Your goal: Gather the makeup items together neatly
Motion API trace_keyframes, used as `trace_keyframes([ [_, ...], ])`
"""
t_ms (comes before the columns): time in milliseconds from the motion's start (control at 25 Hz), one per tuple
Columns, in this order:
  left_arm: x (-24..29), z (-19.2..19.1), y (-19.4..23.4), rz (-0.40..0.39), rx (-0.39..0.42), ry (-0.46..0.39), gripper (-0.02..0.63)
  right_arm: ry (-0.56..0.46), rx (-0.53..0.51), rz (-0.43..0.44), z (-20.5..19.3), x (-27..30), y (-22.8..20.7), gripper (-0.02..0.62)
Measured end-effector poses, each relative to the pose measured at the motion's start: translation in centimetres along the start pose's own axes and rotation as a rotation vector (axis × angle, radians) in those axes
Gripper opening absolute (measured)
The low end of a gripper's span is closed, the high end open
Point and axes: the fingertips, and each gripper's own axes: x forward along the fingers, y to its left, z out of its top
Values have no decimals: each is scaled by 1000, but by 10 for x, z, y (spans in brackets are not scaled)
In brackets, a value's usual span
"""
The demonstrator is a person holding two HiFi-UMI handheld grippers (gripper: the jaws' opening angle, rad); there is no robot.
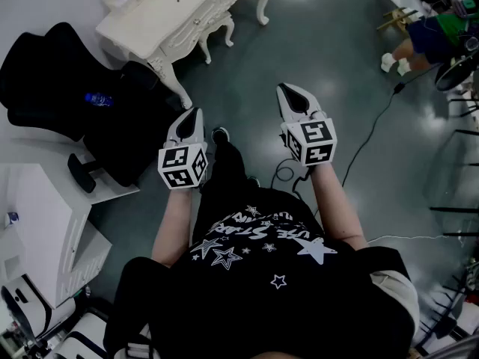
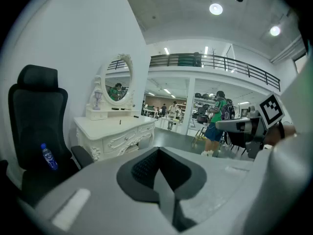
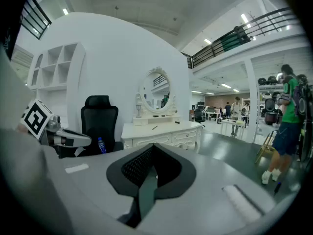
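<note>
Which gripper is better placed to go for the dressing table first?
Probably left. The left gripper sits nearer the white dressing table than the right gripper; both are shut, empty and well short of it.

Head view downward; gripper views toward dresser (image 2: pixel 117 133)

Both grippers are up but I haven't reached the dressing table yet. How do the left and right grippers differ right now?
The right gripper is held further forward than the left gripper. The left gripper is nearer the black chair and the white dressing table; the right gripper is over bare floor, near a cable. Shared: both have their jaws together with nothing between them, and both are short of the table.
</note>
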Motion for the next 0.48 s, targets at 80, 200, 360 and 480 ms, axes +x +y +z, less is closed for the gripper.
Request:
trace_keyframes([
  [80, 0, 0, 0, 2, 12, 0, 0, -3, -6, 5, 1, 1, 1, 28],
  [200, -2, -1, 1, 6, 29, 5, 0, -1, -7, 7, 0, -1, 1, 28],
  [360, -2, -4, -1, 10, 35, 13, 0, 6, 18, -2, -7, -6, -5, 28],
  [480, -2, -4, -3, 17, 41, 16, 0, 11, 34, -5, -13, -6, -12, 28],
])
